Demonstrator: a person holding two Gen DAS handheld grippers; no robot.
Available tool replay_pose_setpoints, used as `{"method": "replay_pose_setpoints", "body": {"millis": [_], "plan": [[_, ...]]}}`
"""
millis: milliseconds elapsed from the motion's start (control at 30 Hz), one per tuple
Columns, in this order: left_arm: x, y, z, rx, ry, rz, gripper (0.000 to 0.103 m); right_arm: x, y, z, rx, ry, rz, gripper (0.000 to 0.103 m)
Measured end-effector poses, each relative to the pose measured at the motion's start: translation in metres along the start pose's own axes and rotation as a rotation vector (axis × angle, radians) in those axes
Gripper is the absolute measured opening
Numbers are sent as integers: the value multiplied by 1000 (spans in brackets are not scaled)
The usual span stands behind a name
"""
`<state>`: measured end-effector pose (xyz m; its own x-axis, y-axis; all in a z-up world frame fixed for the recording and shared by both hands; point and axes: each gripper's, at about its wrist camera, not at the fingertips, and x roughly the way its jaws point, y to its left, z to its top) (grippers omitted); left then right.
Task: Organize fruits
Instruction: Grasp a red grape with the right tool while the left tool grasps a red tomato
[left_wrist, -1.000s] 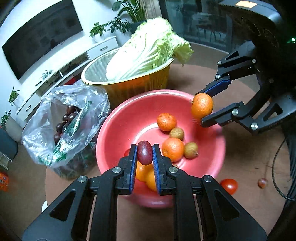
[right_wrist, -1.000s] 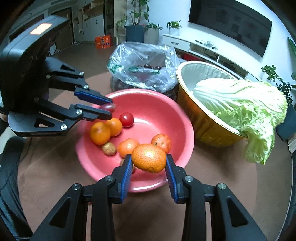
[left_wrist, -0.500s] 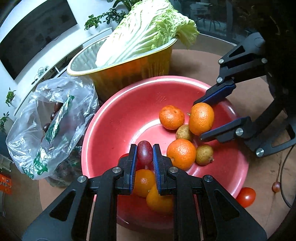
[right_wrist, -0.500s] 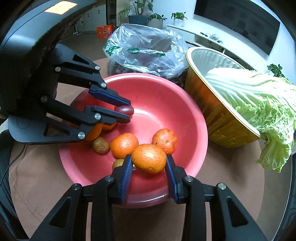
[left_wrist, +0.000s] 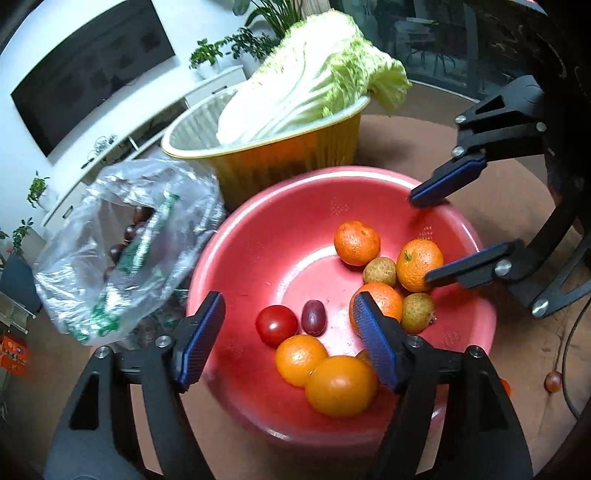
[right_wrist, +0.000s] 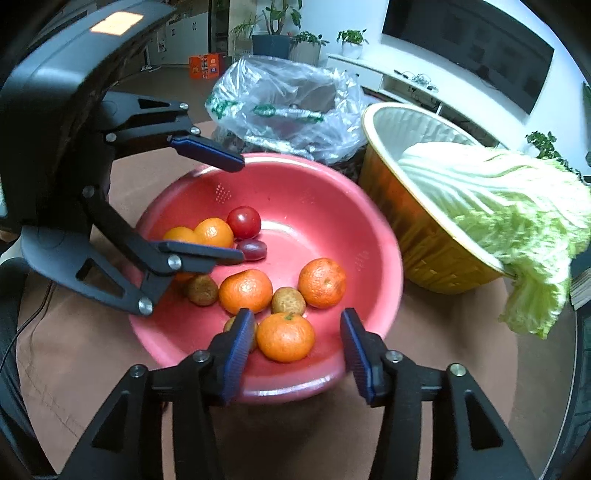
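Both tongs hang over the red bowl with jaws wide and nothing gripped, so the step in hand looks like a release: a fruit from each now lies in the bowl. Nearest the left tongs, a small dark plum rests on the bowl floor beside a tomato, its long axis running roughly away from the camera, one end toward the bowl's centre. Nearest the right tongs, a tangerine sits between the open pads, touching neither as far as can be told; it is round, with its stem end up and slightly away. Farther in lie more tangerines and small brown fruits. The next move likely calls for lifting both tongs out and reaching for loose fruit on the bench, such as the small one at the right edge. Beyond the bowl stand a plastic bag of dark fruit and a gold basin holding a cabbage.
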<state>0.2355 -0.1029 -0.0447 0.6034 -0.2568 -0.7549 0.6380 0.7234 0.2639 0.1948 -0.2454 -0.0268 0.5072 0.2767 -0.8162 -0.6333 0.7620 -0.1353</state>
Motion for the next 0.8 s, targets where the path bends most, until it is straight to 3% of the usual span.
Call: {"method": "replay_pose_setpoints", "body": {"millis": [200,400,633,800], "plan": [[-42,5,-15,-51,-69,27,79,-46,0,-29,65,-63,0,62],[-82,-21,-62,-92,-75,13,79,-78,38,-92,125,-80,58,66],[-103,-66,-118,-31,-17,10,79,-74,84,-139,163,-19,118,66],[-115,-80,-137,-6,1,15,79,-60,97,-147,165,16,111,55]]}}
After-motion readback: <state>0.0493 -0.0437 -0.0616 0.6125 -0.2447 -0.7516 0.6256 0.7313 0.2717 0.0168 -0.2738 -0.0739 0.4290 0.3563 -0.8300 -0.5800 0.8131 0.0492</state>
